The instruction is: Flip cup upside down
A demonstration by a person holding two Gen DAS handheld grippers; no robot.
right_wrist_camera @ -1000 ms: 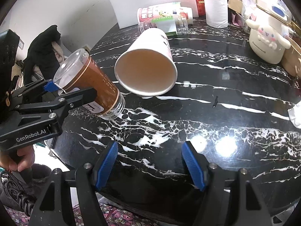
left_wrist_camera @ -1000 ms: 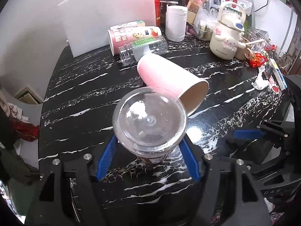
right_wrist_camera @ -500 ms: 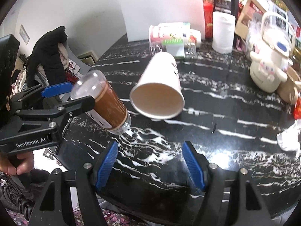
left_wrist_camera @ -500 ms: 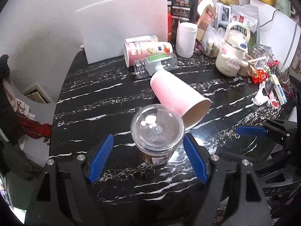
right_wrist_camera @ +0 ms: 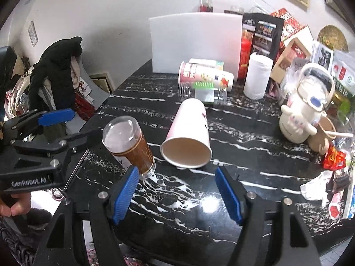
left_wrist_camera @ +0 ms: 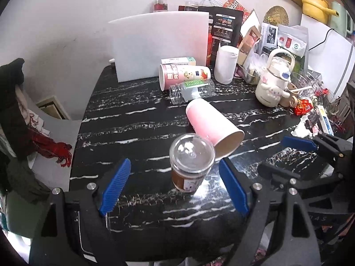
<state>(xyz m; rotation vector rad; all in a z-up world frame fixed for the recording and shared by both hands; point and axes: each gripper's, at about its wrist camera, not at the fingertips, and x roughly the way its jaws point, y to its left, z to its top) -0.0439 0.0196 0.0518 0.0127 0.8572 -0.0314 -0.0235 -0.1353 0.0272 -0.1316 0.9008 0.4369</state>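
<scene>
A second ago the left gripper (left_wrist_camera: 175,186) was clamped on the clear plastic cup (left_wrist_camera: 190,161) with the brown sleeve; now its blue fingers (left_wrist_camera: 115,186) stand wide apart and clear of the cup on both sides, so the cup has been let go; the gripper has also drawn back toward the near edge of the black marble table (left_wrist_camera: 133,119). The cup stands on the table by itself, wide closed end up and narrow end down, which I judge to be the inverted pose the task asks for, so the flip looks finished and only the retreat is left. In the left wrist view the cup sits between the open fingers but a little beyond their tips, touching neither; just behind it to the right lies a pink paper cup (left_wrist_camera: 213,128) on its side, mouth facing near-right, close to it but whether touching I cannot tell. The right gripper (right_wrist_camera: 177,196) hovers over the near table edge, fingers spread and holding nothing; the clear cup shows at its left, just past the left fingertip.
</scene>
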